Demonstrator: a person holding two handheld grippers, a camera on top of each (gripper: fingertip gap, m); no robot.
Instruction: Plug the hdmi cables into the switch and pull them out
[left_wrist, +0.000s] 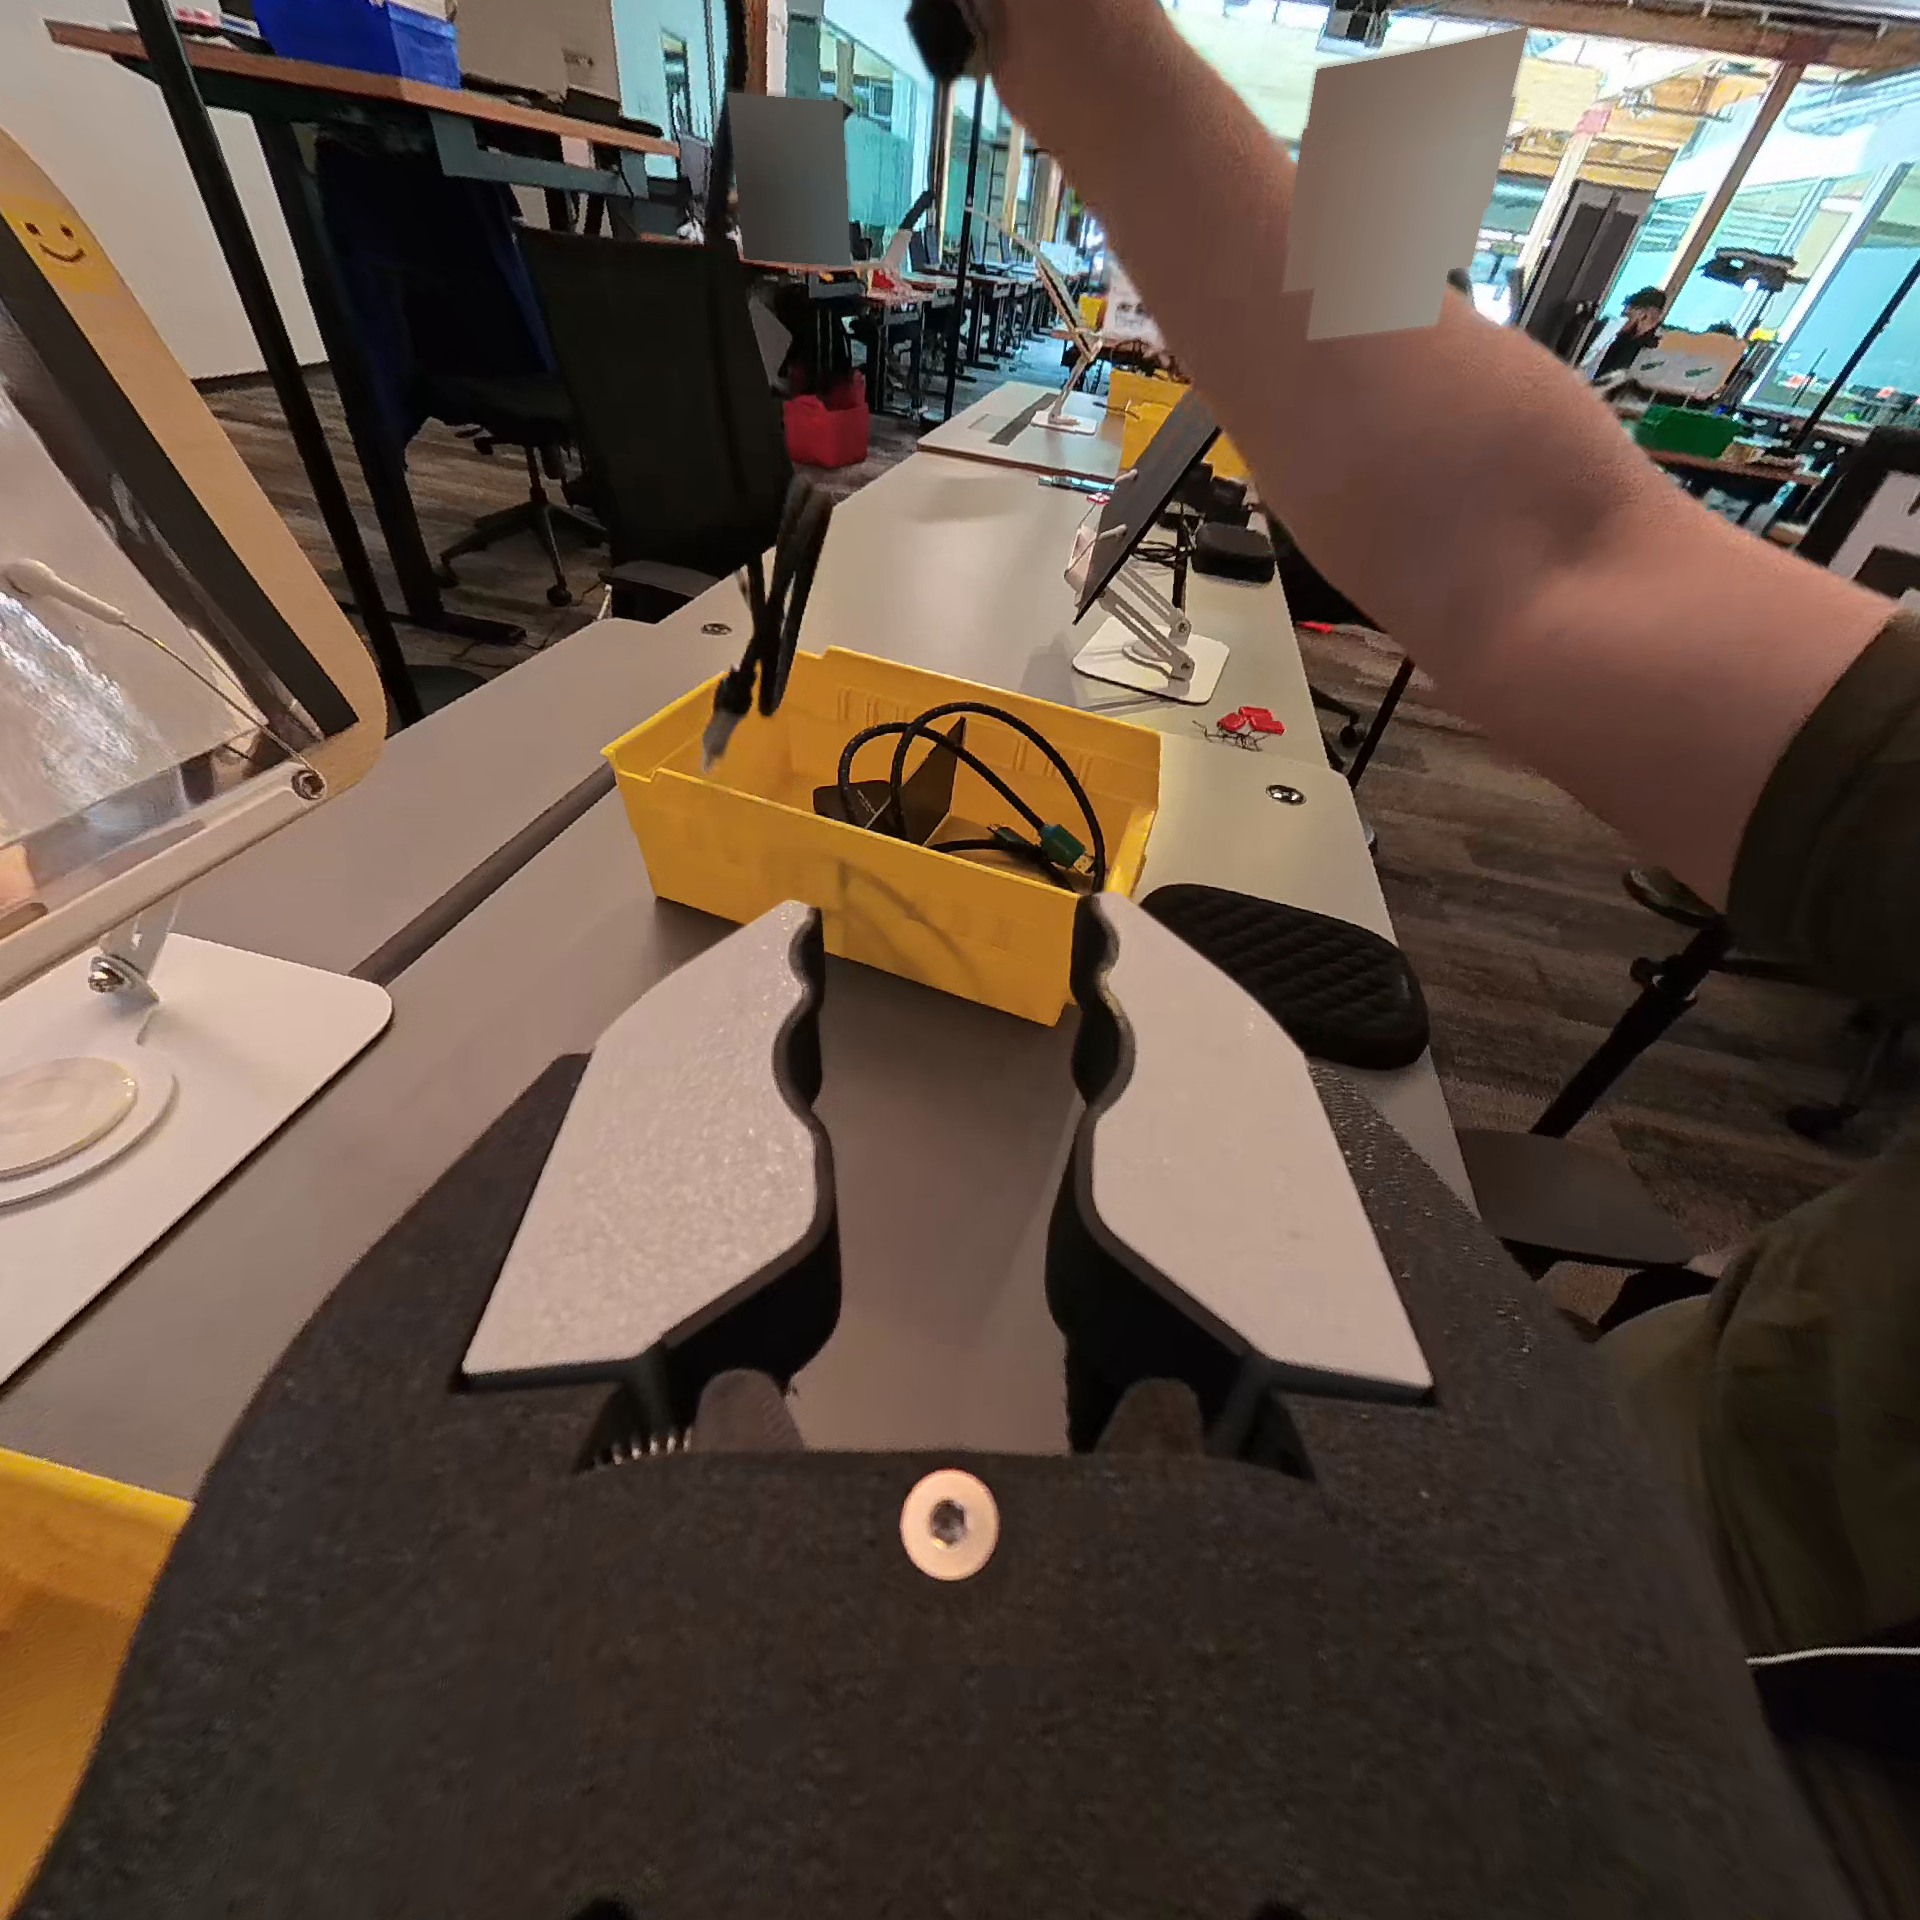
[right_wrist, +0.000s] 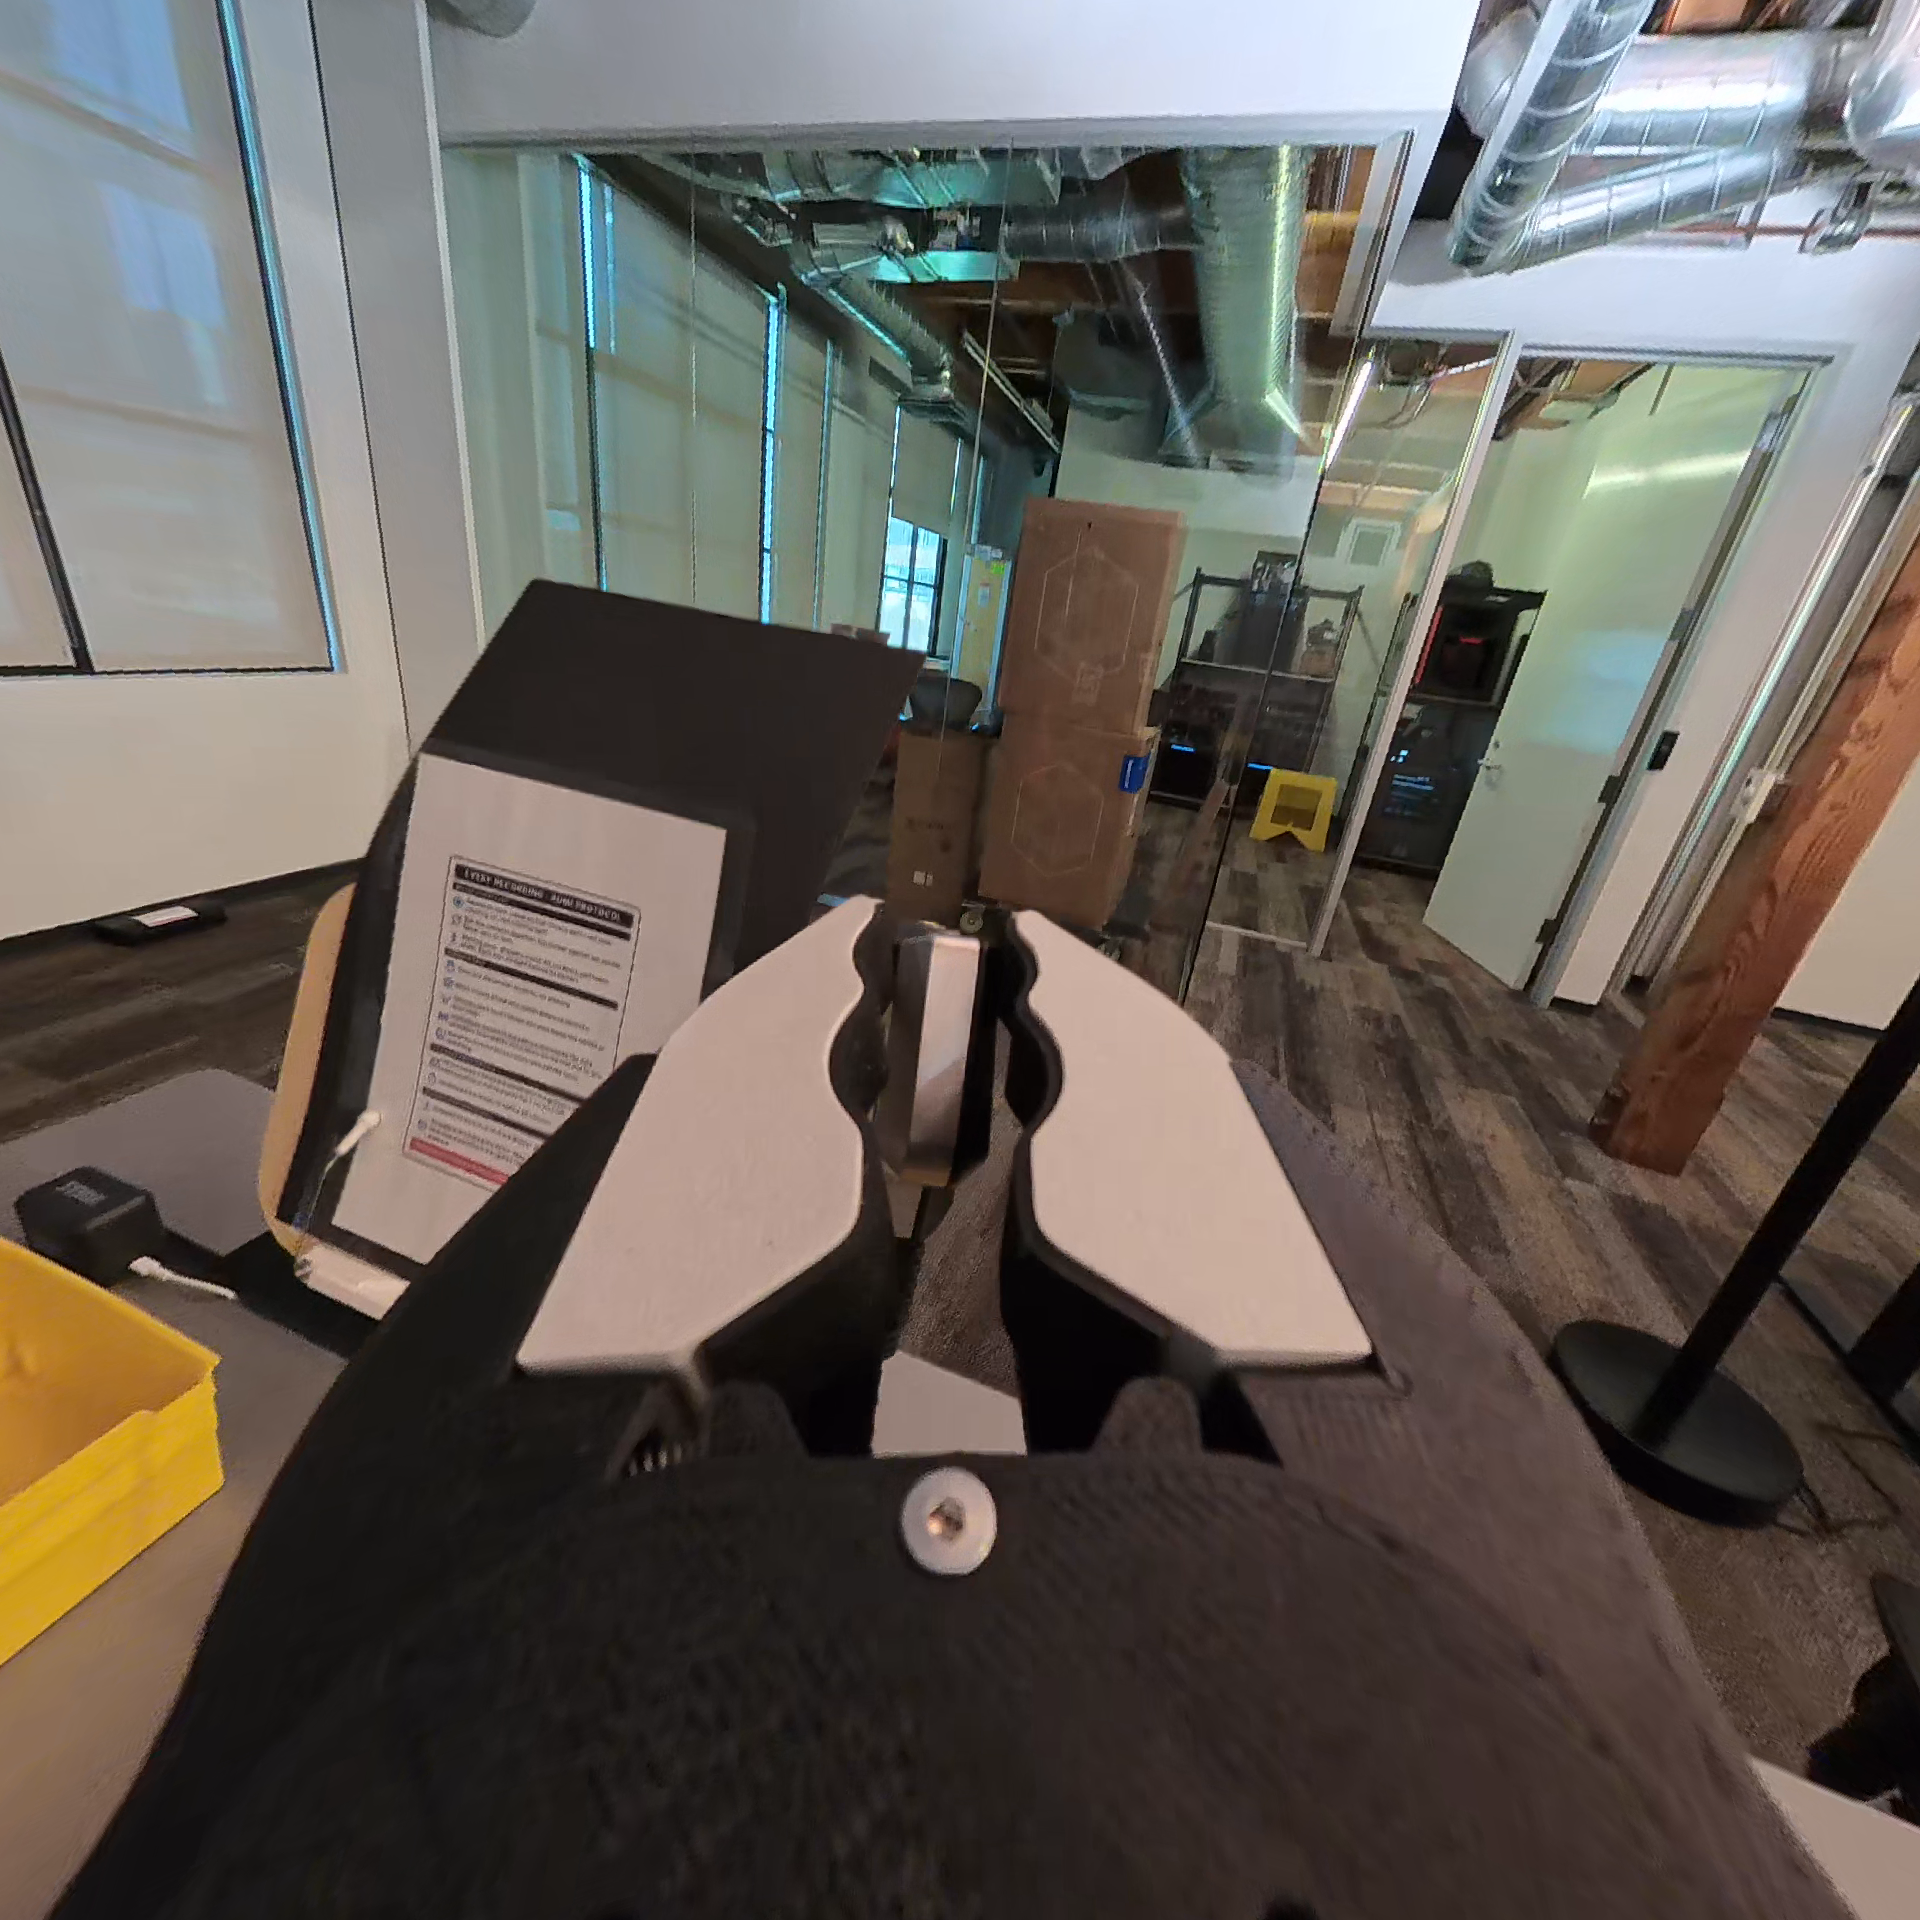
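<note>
While the right hand-held gripper (right_wrist: 943, 1023) pinches the switch (right_wrist: 935, 1049) aloft, cables (left_wrist: 774, 613) dangle over the yellow bin (left_wrist: 883, 831). Left hand-held gripper (left_wrist: 945, 977), at 6 o'clock, gapes empty; it should steady one plug before insertion.

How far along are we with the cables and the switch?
Early. Done: nothing looks plugged in. In hand: the right gripper is shut on a metallic block, seemingly the switch, raised, and black cables dangle over the yellow bin. The left gripper is open, empty. Left: another cable in the bin; all plugging and pulling.
</note>
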